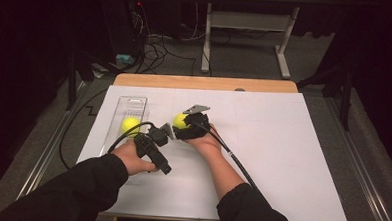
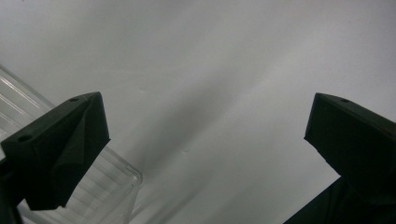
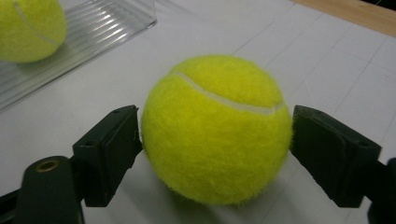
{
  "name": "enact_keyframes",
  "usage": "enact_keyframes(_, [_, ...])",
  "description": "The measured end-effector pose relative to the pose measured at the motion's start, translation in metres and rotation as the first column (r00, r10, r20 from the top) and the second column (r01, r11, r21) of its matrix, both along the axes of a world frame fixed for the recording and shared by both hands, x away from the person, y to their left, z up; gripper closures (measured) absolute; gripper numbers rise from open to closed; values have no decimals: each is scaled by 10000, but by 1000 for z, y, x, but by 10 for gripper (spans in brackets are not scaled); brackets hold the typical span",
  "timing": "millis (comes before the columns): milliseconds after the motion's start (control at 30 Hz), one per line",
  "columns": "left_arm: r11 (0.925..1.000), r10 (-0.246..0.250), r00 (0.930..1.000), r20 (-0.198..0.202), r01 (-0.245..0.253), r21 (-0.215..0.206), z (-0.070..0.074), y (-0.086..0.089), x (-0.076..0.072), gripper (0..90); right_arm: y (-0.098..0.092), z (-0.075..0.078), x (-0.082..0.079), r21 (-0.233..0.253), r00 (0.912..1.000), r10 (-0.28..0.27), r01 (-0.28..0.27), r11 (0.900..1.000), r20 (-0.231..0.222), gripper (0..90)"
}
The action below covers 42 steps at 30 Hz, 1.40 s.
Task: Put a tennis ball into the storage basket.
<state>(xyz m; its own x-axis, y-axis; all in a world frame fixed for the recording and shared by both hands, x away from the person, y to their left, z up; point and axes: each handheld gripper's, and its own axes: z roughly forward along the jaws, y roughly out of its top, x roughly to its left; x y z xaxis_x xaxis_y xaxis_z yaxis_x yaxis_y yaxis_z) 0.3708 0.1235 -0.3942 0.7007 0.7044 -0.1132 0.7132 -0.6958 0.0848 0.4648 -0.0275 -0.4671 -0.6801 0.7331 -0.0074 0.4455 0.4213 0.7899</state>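
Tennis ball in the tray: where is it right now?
In the high view, that tennis ball lies in the clear tray at the white board's left side, just left of the left gripper; the right gripper view shows it at top left.

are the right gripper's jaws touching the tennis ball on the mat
Touching. In the right gripper view, both jaws of the right gripper press against the sides of the tennis ball, with no gap showing on either side.

Two yellow tennis balls are on the white table sheet [image 1: 262,158]: one tennis ball [image 1: 130,125] lies in the single clear plastic tray [image 1: 134,104], the other tennis ball [image 1: 180,121] sits just right of that tray. Two black grippers are present, the left gripper [image 1: 167,131] and the right gripper [image 1: 182,121], both near the tray.
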Motion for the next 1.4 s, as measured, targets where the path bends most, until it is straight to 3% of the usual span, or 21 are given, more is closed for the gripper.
enact_keyframes(33, [10000, 9, 10000, -10, -9, -15, 0, 0, 0, 5, 2, -2, 1, -140, 9999, 44, -46, 9999, -117, 257])
enact_keyframes(200, [10000, -30, 10000, -23, 30, -33, 0, 0, 0, 5, 1, 0, 0, -333, 9999, -72, 75, 9994, 96, 274])
enact_keyframes(467, [10000, -71, 9999, -74, 70, -37, -1, 0, -1, 5, -13, 9, -16, -59, 9993, -45, 47, 10000, 370, 276])
enact_keyframes(1033, [9999, -81, 9999, -113, 82, 100, -3, -9, -5, 5, -92, 18, -90, 275, 9930, -189, 158, 9995, 1164, 277])
enact_keyframes(1400, [10000, -2, 9999, -162, 2, 33, -2, -13, -1, 5, -132, 16, -126, 474, 9902, -458, 399, 9981, 1317, 277])
